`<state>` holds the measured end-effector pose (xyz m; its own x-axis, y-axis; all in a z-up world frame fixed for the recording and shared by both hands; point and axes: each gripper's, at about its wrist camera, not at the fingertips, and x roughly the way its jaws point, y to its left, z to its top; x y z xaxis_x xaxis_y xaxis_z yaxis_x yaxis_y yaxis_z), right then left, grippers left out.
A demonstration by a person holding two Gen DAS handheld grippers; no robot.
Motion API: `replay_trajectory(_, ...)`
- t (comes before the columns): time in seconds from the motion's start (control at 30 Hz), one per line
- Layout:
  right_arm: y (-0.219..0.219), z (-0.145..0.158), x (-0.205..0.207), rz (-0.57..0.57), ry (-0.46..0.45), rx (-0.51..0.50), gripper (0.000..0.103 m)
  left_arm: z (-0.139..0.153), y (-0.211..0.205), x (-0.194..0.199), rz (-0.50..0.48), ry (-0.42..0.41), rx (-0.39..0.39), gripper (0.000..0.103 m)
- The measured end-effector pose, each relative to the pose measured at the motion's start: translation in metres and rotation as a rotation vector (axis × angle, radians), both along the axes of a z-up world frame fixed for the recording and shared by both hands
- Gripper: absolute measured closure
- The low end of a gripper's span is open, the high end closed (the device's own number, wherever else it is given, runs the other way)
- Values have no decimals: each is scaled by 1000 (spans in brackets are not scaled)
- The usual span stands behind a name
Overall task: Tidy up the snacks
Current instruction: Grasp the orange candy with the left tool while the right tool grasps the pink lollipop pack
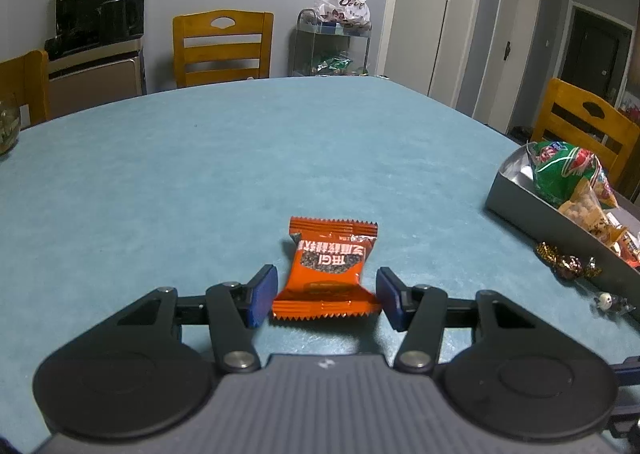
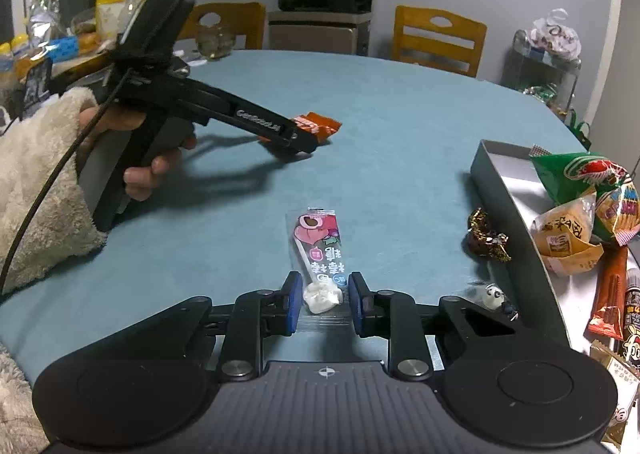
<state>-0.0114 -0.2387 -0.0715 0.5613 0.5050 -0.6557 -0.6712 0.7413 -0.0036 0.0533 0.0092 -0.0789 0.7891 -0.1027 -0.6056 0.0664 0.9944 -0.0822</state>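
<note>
An orange snack packet lies on the blue tablecloth. My left gripper has its blue pads against the two ends of the packet's near crimped edge, shut on it. The right wrist view shows that gripper from the side, held by a hand in a fluffy sleeve, with the orange packet at its tip. My right gripper is shut on a clear lollipop packet with a pink cartoon print. Its pads squeeze the wrapper around the white candy head.
A grey tray with several snack bags sits at the right; its wall also shows in the left wrist view. A gold-wrapped chocolate and a small panda candy lie beside it. Wooden chairs ring the table.
</note>
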Motion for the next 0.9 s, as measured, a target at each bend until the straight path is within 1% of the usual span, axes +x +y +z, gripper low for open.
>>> replay_trajectory(0.17, 1, 0, -1, -2, -2, 0, 74, 0, -5, 2, 5, -2, 26, 50)
replay_trajectory(0.23, 1, -1, -1, -2, -5, 0, 71, -3, -11, 5, 15, -5, 47, 50)
replay_trajectory(0.27, 2, -1, -1, -3, -8, 1, 69, -4, -15, 6, 12, -3, 61, 47)
replay_trajectory(0.33, 3, -1, 0, -5, -4, 7, 62, -4, -21, 8, -4, -3, 84, 45)
replay_trajectory(0.43, 3, -3, -1, -2, 1, 28, 61, -4, -21, 7, -13, -3, 75, 45)
replay_trajectory(0.47, 3, -3, -1, -3, 2, 30, 61, -4, -20, 7, -11, -1, 66, 45)
replay_trajectory(0.5, 3, -3, -1, -7, 2, 31, 64, -4, -19, 6, -7, -3, 60, 47)
replay_trajectory(0.53, 2, -3, -2, -12, 2, 32, 72, -3, -18, 6, 0, -5, 60, 52)
replay_trajectory(0.6, 2, -2, -2, -24, -4, 30, 77, -2, -17, 6, 4, -6, 59, 53)
replay_trajectory(0.63, 1, -2, -2, -29, 0, 35, 79, -2, -17, 6, 7, -9, 59, 56)
replay_trajectory(0.67, 0, -2, -3, -33, 2, 39, 79, -1, -18, 6, 7, -15, 53, 62)
replay_trajectory(0.7, -1, -2, -4, -36, 0, 42, 80, -1, -17, 4, 7, -24, 45, 66)
replay_trajectory(0.77, -2, -1, -6, -37, -11, 48, 80, 1, -14, 2, 25, -39, 36, 68)
replay_trajectory(0.9, -5, 5, -11, -42, -42, 71, 80, 3, -10, -1, 52, -58, 21, 69)
